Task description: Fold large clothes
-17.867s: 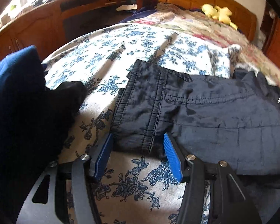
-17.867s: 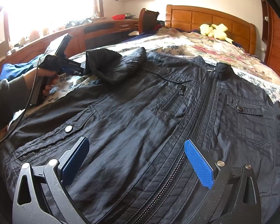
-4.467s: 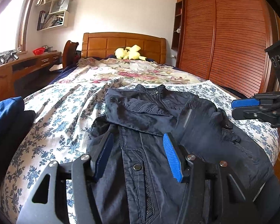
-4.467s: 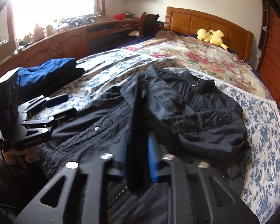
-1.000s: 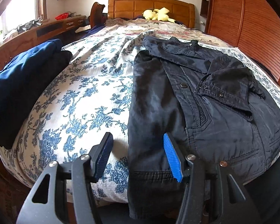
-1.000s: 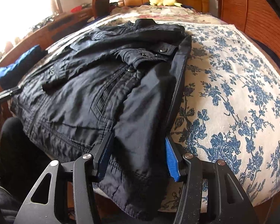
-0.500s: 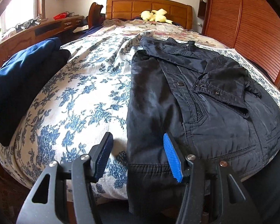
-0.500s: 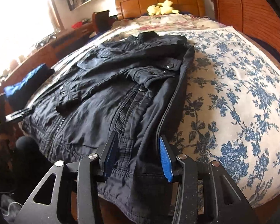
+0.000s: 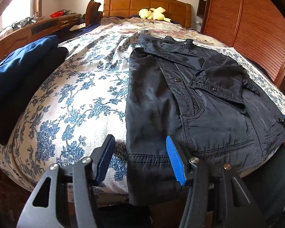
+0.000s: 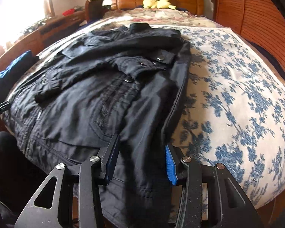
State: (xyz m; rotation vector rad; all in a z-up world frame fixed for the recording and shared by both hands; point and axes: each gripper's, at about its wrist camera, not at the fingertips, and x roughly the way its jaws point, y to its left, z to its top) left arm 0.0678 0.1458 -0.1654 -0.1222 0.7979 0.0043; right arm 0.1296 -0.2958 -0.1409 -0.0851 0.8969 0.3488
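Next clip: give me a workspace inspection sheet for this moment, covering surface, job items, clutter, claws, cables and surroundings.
Surface: bed with blue floral bedspread, jacket at the near end.
Job's things: dark jacket lying flat, both sleeves folded across its front, hem hanging over the bed's near edge.
Clutter: folded blue and black clothes on the bed's left edge; yellow plush toy by the headboard.
Claws: left claw open over the jacket's left hem corner; right claw has just been closing, the right hem corner lies between its jaws, grip not certain.
Cables: nothing seen.
Surroundings: wooden headboard, louvred wardrobe doors, wooden desk under a window.
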